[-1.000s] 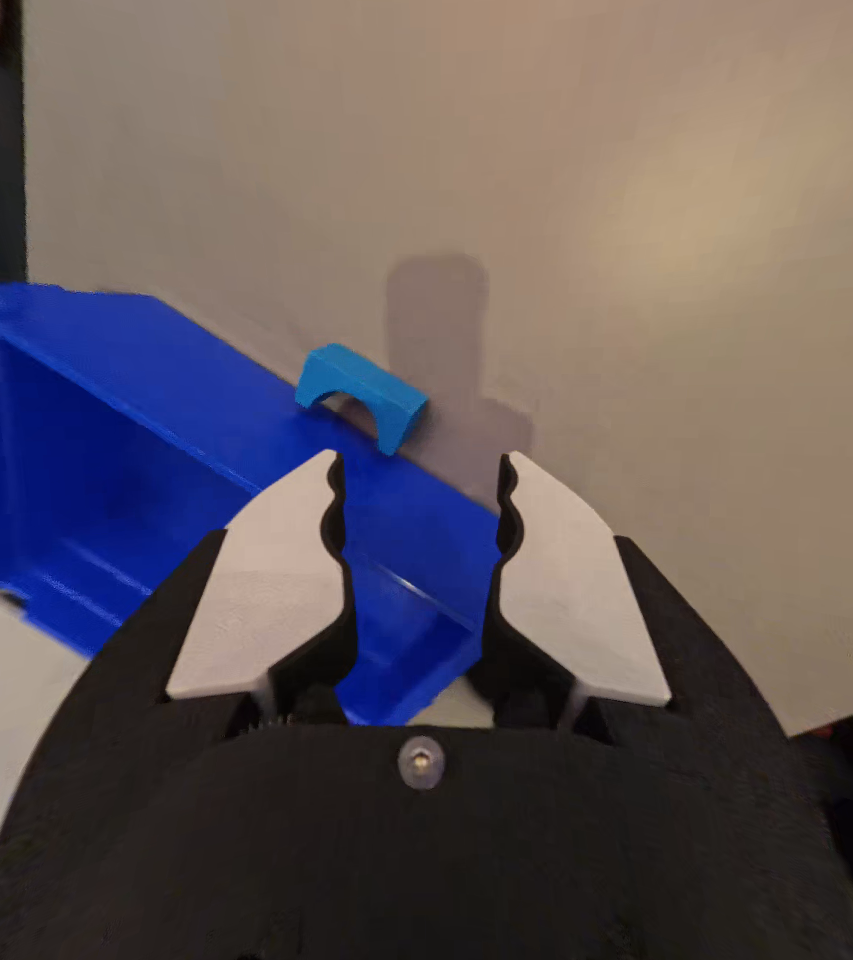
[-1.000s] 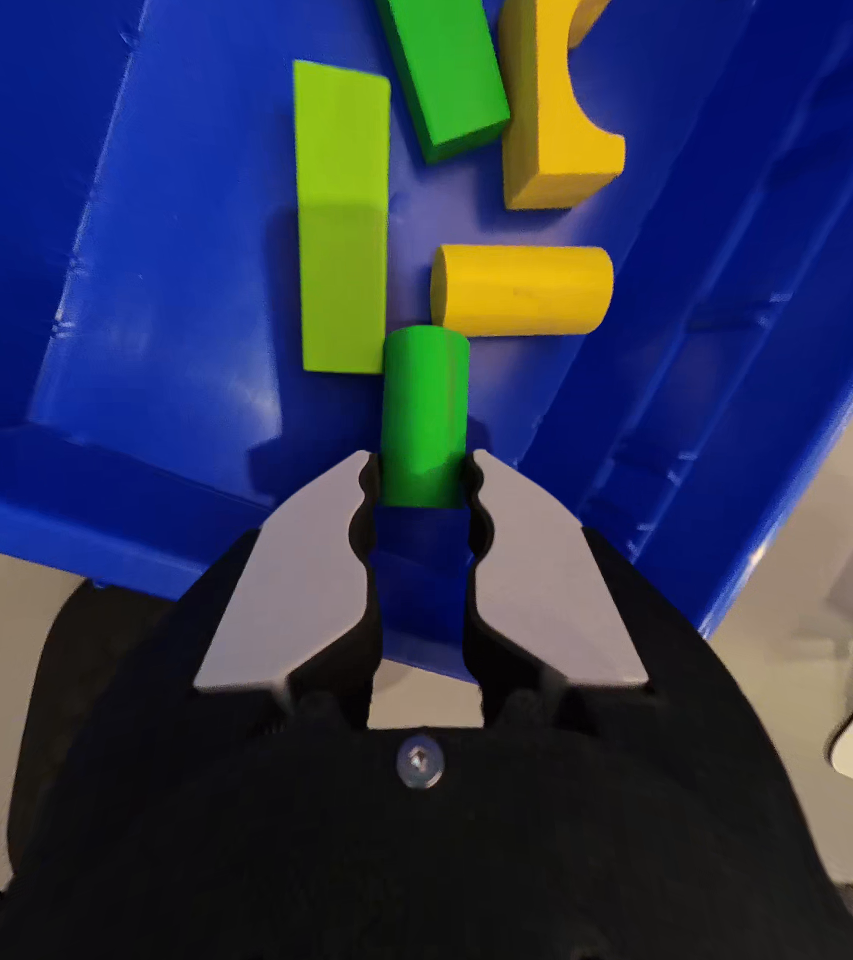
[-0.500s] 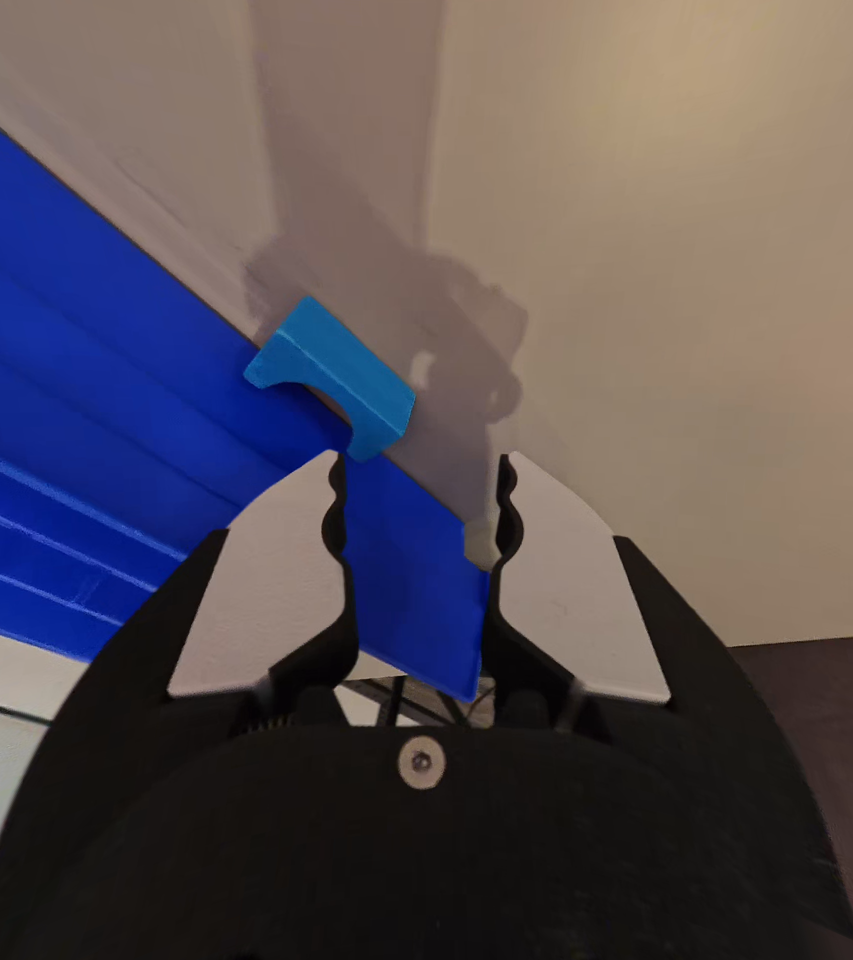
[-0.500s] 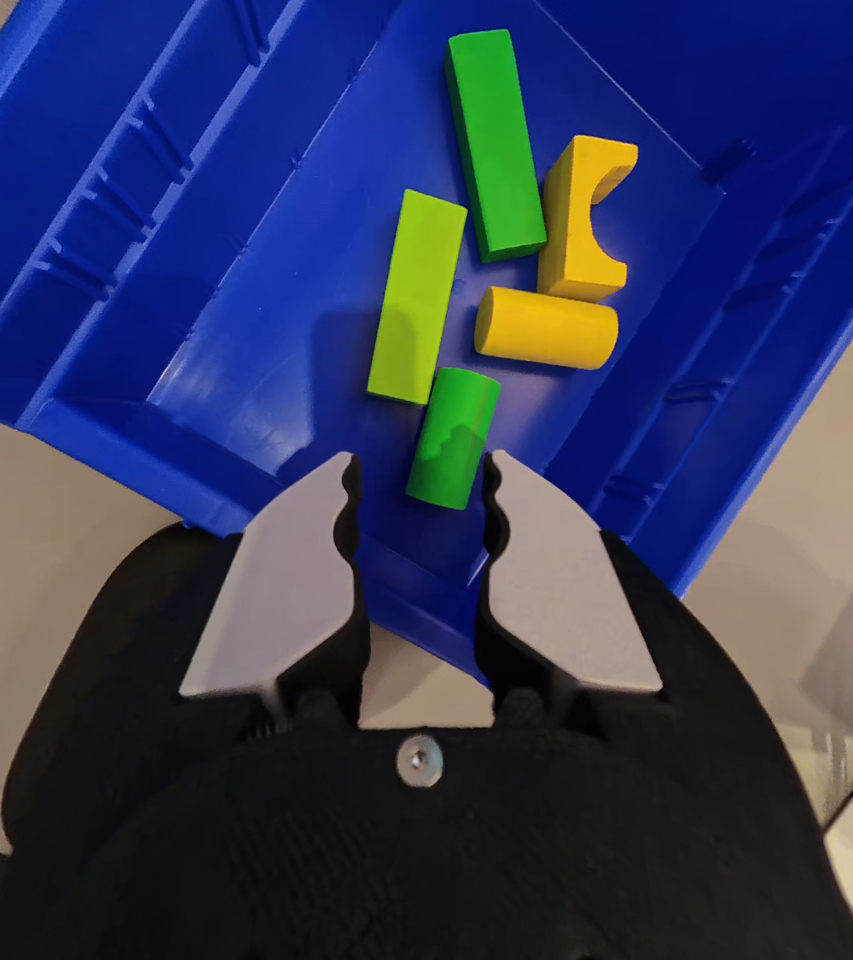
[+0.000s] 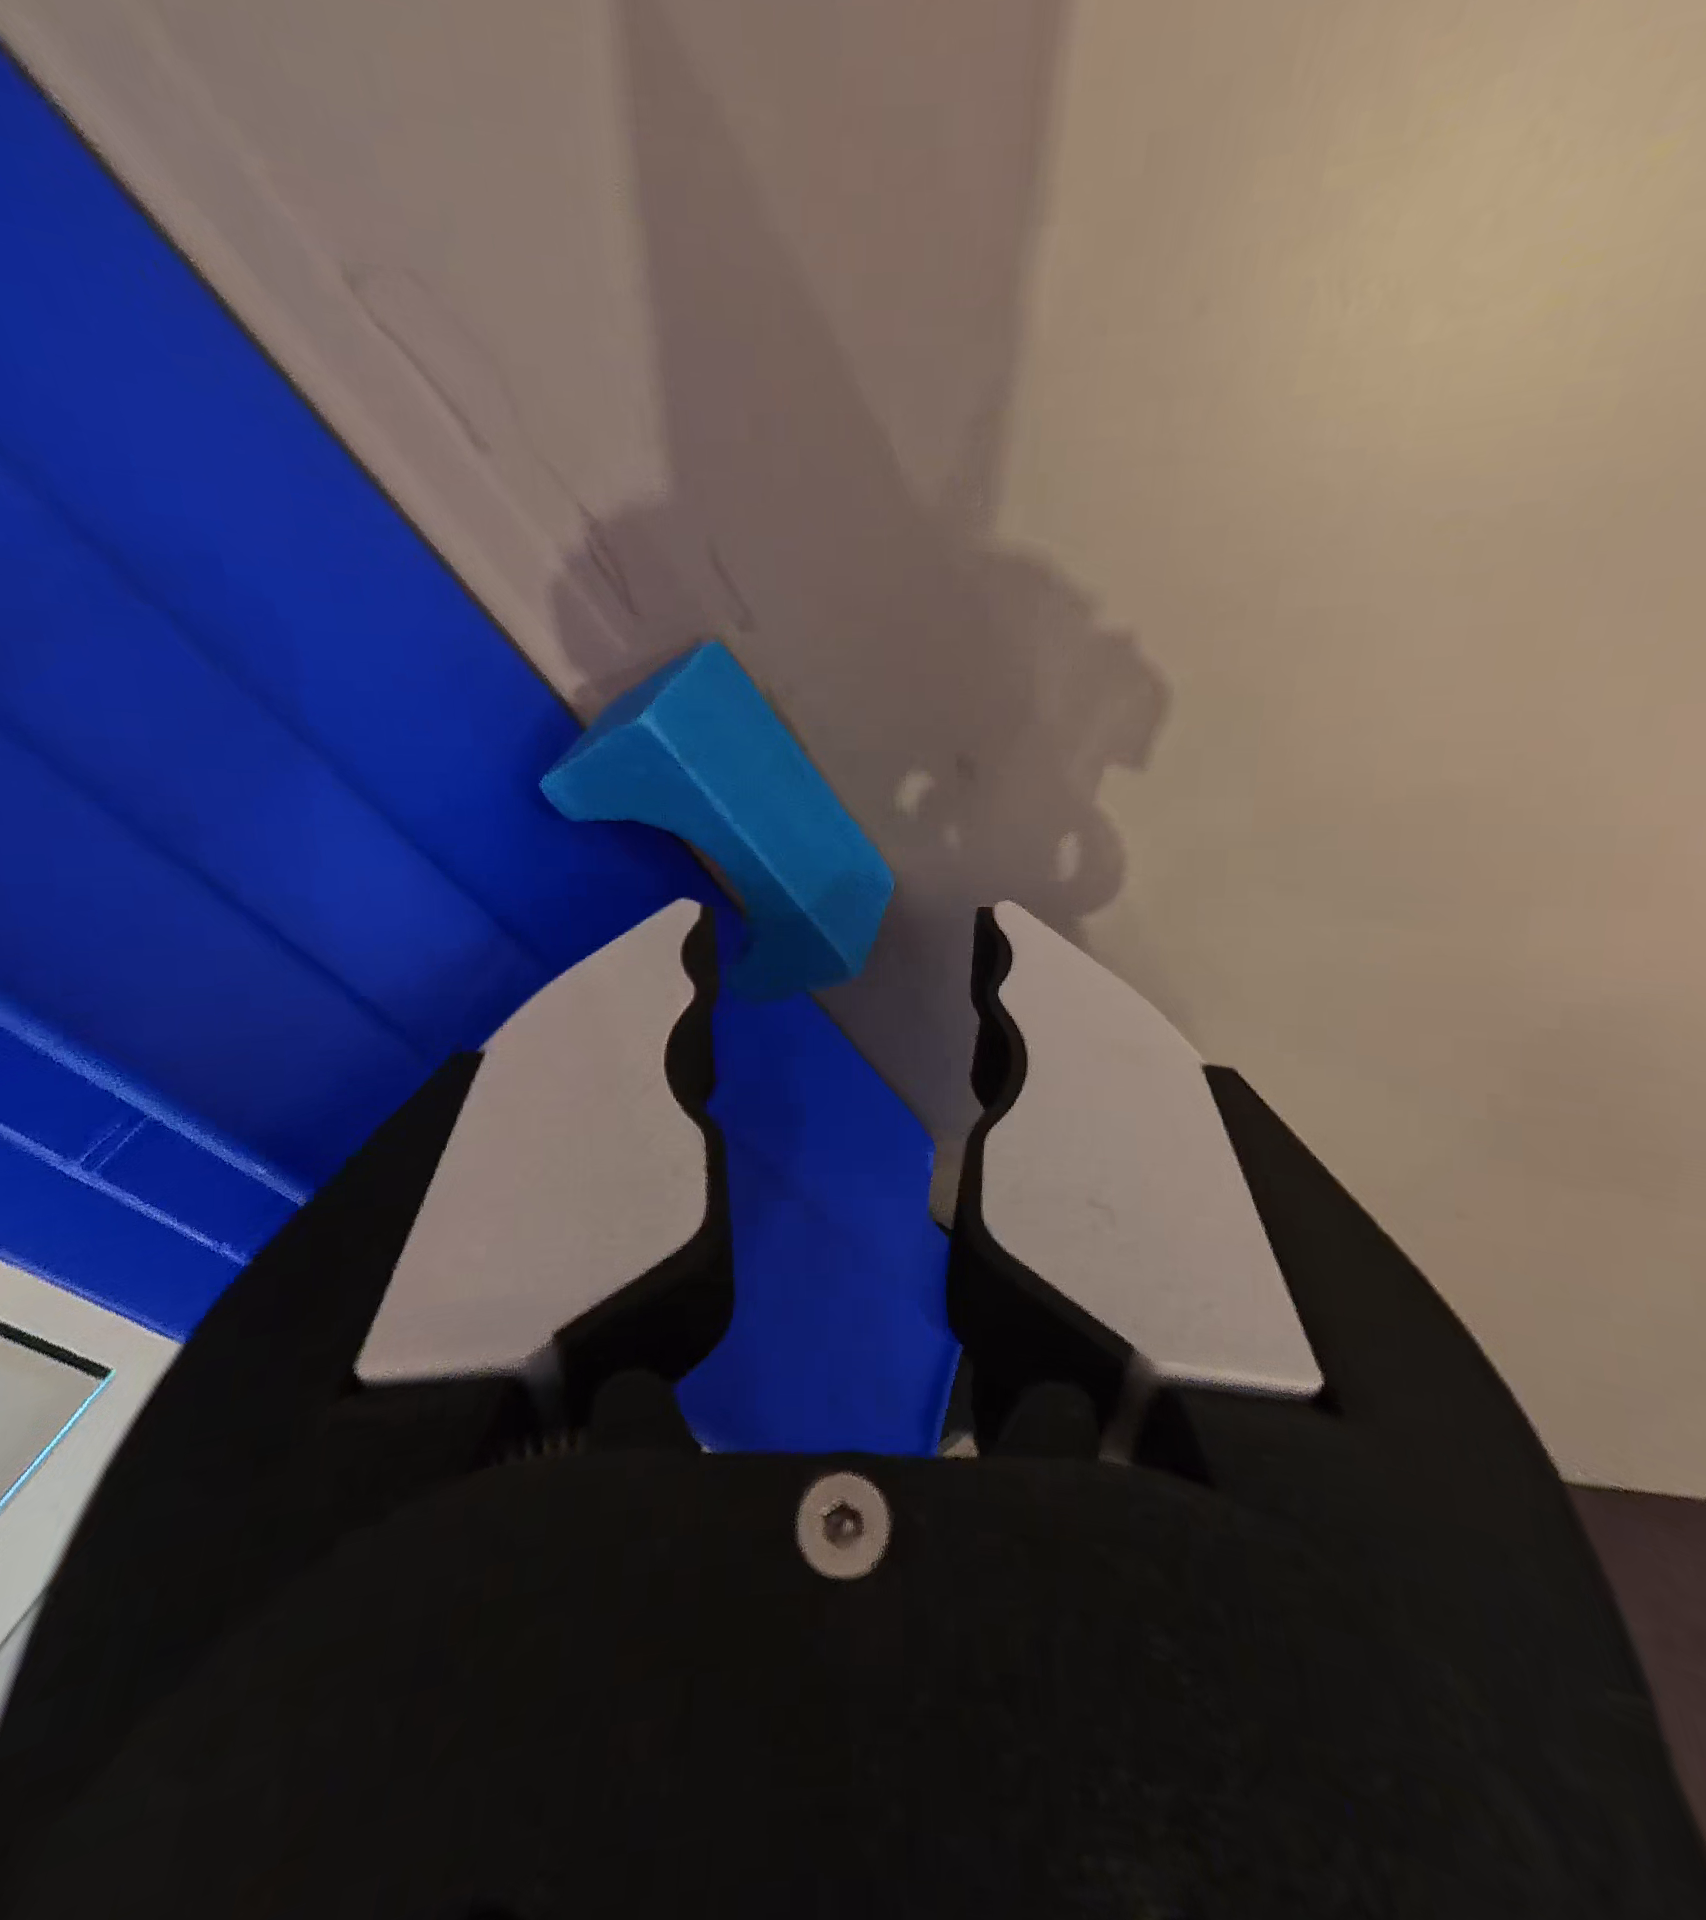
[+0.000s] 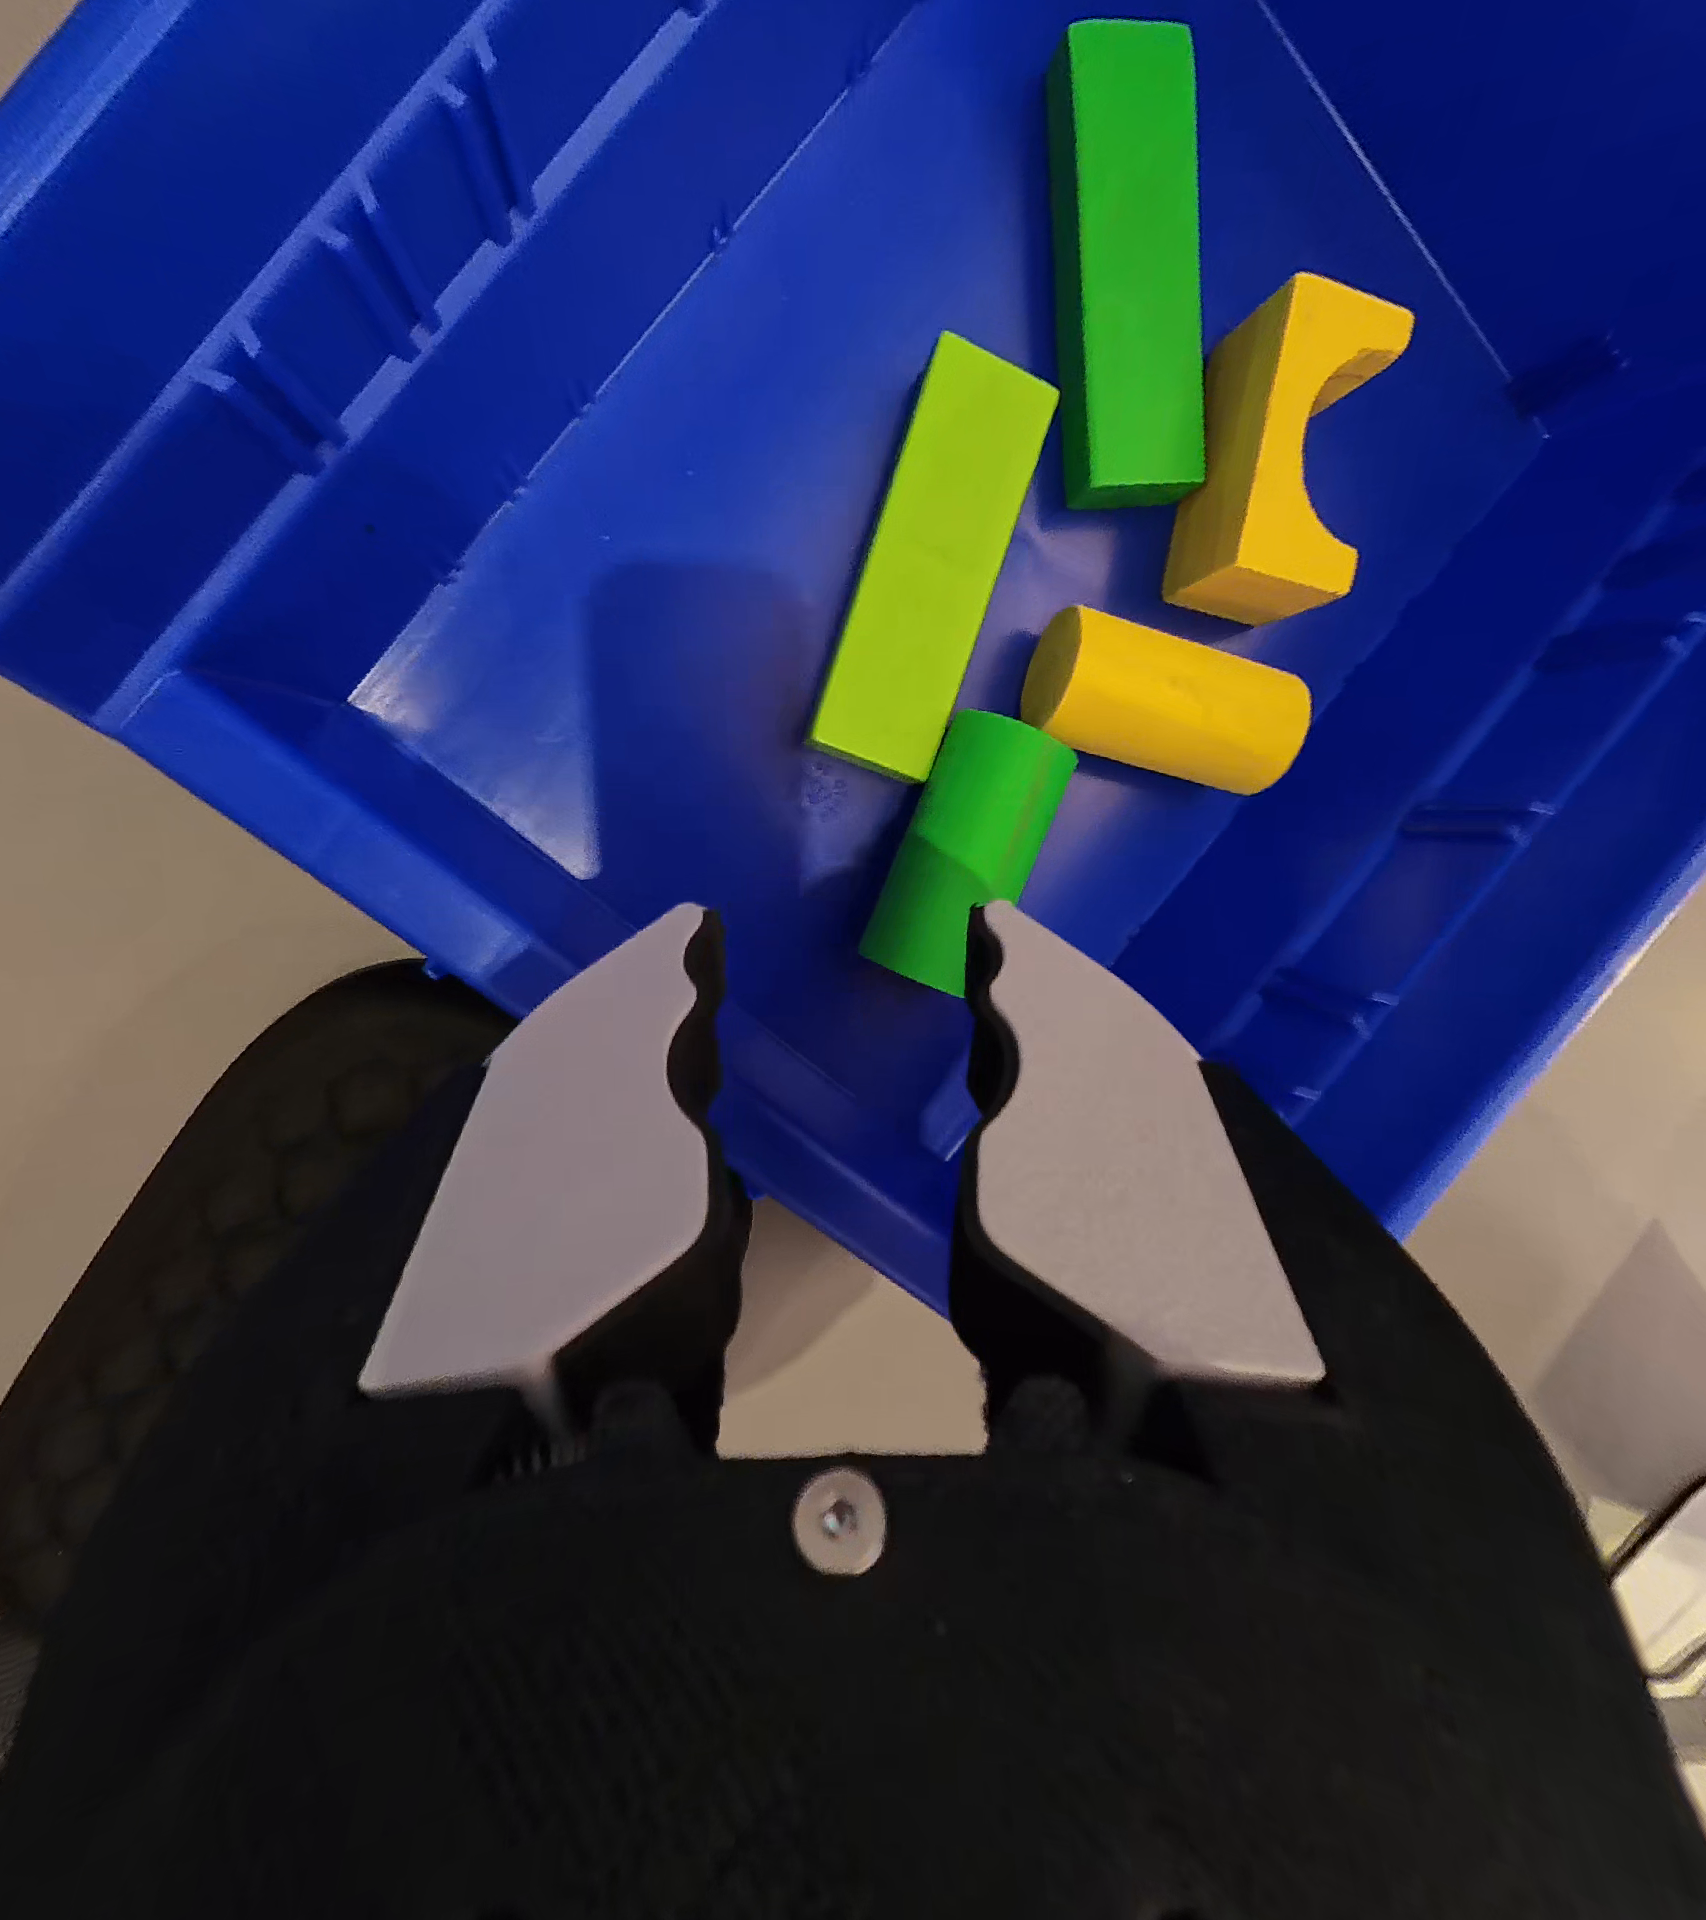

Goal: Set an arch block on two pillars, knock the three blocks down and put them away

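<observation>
- Arch block point(image 5: 724, 821), light blue with a curved cut-out, lies on the beige counter point(image 5: 1400, 623) just outside the blue bin's point(image 5: 205, 727) wall, seemingly touching it; blur leaves this unsure.
- Left gripper point(image 5: 838, 914) hovers just short of it, jaws parted and empty.
- Inside the bin point(image 6: 620, 520) lie a green cylinder point(image 6: 963, 842), yellow cylinder point(image 6: 1171, 701), yellow arch point(image 6: 1264, 468), lime plank point(image 6: 932, 561) and green plank point(image 6: 1129, 260).
- Right gripper point(image 6: 838, 914) hangs above the bin, jaws parted, gripping nothing.
</observation>
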`<state>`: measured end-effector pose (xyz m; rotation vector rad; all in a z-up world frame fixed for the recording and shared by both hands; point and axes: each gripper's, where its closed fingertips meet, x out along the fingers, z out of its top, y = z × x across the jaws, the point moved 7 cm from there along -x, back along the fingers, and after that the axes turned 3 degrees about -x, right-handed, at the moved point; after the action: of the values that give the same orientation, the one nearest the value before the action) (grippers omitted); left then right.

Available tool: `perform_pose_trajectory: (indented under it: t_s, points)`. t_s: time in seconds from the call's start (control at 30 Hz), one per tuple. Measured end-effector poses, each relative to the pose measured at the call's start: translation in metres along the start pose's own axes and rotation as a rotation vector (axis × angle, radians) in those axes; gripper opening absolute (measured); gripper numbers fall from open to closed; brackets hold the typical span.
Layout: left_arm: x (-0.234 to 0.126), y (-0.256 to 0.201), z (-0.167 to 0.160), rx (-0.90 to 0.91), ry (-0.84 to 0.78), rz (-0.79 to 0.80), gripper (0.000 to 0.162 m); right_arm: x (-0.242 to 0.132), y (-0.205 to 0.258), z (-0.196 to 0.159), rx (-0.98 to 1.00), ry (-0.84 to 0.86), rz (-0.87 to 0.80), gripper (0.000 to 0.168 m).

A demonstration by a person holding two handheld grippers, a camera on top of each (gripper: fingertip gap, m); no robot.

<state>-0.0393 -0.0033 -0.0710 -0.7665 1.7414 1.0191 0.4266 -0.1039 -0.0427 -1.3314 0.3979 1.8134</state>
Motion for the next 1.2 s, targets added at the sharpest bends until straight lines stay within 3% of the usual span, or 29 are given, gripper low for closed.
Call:
perform_pose_trajectory:
  t_s: [0.23, 0.27, 0.37, 0.43, 0.63, 0.77, 0.87, 0.97, 1.03, 1.2]
  points:
    - [0.012, -0.002, 0.005, -0.010, 0.007, 0.045, 0.049, 0.004, 0.006, -0.005, -0.022, 0.016, 0.024, 0.048]
    - [0.014, -0.001, 0.005, -0.004, 0.024, 0.068, 0.046, 0.004, 0.006, -0.006, -0.022, 0.018, 0.025, 0.047]
    - [0.014, 0.003, 0.006, 0.076, 0.035, 0.183, 0.017, 0.001, 0.006, -0.009, -0.017, 0.015, 0.021, 0.048]
    - [0.011, -0.001, 0.007, 0.118, 0.046, 0.203, 0.014, -0.003, 0.004, -0.010, -0.012, 0.009, 0.001, 0.047]
    - [-0.022, -0.026, 0.007, 0.266, -0.076, 0.075, 0.013, -0.024, 0.000, -0.009, 0.033, -0.038, -0.075, 0.046]
    - [-0.072, -0.050, 0.004, 0.347, -0.300, -0.195, 0.013, -0.048, 0.008, 0.010, 0.001, -0.167, -0.186, 0.046]
    - [-0.122, -0.076, 0.000, 0.405, -0.542, -0.558, 0.013, -0.066, 0.029, 0.048, -0.098, -0.416, -0.273, 0.049]
    - [-0.162, -0.100, -0.002, 0.430, -0.738, -0.895, 0.013, -0.073, 0.075, 0.093, -0.284, -0.728, -0.194, 0.065]
    - [-0.176, -0.115, -0.004, 0.453, -0.777, -1.050, 0.013, -0.074, 0.107, 0.113, -0.402, -0.867, -0.090, 0.081]
    - [-0.180, -0.140, -0.009, 0.533, -0.749, -1.195, 0.013, -0.069, 0.132, 0.140, -0.463, -0.962, -0.044, 0.084]
